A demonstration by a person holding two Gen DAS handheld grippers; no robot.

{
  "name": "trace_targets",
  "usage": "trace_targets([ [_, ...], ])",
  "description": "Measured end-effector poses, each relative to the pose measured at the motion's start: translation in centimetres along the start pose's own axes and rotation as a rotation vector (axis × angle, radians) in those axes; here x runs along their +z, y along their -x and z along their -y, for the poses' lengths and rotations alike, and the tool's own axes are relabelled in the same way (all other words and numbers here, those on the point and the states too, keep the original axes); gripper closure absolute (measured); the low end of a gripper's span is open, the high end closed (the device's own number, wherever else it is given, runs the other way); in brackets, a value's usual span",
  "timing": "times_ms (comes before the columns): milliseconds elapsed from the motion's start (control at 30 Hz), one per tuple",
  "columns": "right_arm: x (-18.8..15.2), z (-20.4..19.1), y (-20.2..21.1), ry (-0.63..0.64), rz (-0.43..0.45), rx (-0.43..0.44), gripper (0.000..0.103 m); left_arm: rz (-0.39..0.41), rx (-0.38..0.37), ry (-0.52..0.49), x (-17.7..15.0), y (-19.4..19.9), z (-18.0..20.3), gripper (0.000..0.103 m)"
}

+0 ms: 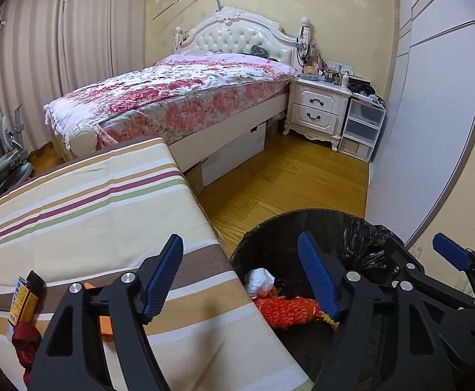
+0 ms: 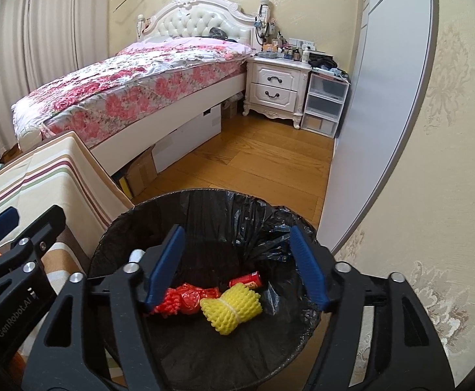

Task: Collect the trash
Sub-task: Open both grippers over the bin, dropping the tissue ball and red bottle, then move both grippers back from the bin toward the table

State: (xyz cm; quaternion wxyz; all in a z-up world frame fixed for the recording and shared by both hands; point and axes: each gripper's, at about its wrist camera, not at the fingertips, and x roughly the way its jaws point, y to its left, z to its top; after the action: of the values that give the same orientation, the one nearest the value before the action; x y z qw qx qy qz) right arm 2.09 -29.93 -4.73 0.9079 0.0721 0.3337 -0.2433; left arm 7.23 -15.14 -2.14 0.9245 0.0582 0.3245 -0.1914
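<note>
A round bin with a black liner (image 2: 204, 195) stands on the floor beside the striped table (image 1: 90, 202). Inside lie a yellow foam net (image 2: 232, 309), a red foam net (image 2: 185, 299), a red can (image 2: 247, 280) and a white crumpled wad (image 1: 260, 282). My right gripper (image 2: 236, 233) hangs open over the bin's mouth, with nothing between its blue pads. My left gripper (image 1: 240, 244) is open too and holds nothing; it spans the table's edge and the bin's left rim. On the table near it lie a yellow-labelled pack (image 1: 25, 299), a red crumpled thing (image 1: 25, 342) and an orange thing (image 1: 105, 325).
A bed with a flowered cover (image 1: 172, 97) stands behind the table, with cardboard boxes (image 2: 139, 169) under it. A white nightstand (image 1: 319, 107) and plastic drawers (image 1: 361, 127) are in the far corner. A grey wardrobe door (image 2: 384, 114) and a wall bound the right side. Wooden floor (image 2: 253, 163) lies between.
</note>
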Motion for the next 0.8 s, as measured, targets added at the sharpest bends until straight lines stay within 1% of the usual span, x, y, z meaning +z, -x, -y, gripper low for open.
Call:
trace_targets([
  [33, 0.0, 0.0, 0.1, -0.002, 0.003, -0.003, 0.025, 0.005, 0.017, -0.003, 0.0, 0.0, -0.2, 0.030],
  [67, 0.1, 0.1, 0.2, -0.005, 0.006, -0.005, 0.023, 0.009, 0.032, -0.006, 0.1, 0.1, -0.4, 0.030],
  [133, 0.1, 0.1, 0.4, -0.007, 0.006, -0.006, 0.022, 0.017, 0.054, -0.008, 0.0, 0.5, -0.7, 0.029],
  [300, 0.1, -0.5, 1.1, 0.001, 0.012, 0.010, 0.022, 0.024, 0.075, 0.011, -0.1, 1.9, -2.0, 0.029],
  [500, -0.4, -1.8, 2.6, 0.024, 0.020, 0.052, 0.022, 0.020, 0.121, 0.037, -0.8, 4.1, -4.5, 0.029],
  [800, -1.7, -4.7, 4.3, 0.081, 0.003, 0.132, 0.022, 0.012, 0.200, 0.096, -2.9, 7.1, -8.7, 0.029],
])
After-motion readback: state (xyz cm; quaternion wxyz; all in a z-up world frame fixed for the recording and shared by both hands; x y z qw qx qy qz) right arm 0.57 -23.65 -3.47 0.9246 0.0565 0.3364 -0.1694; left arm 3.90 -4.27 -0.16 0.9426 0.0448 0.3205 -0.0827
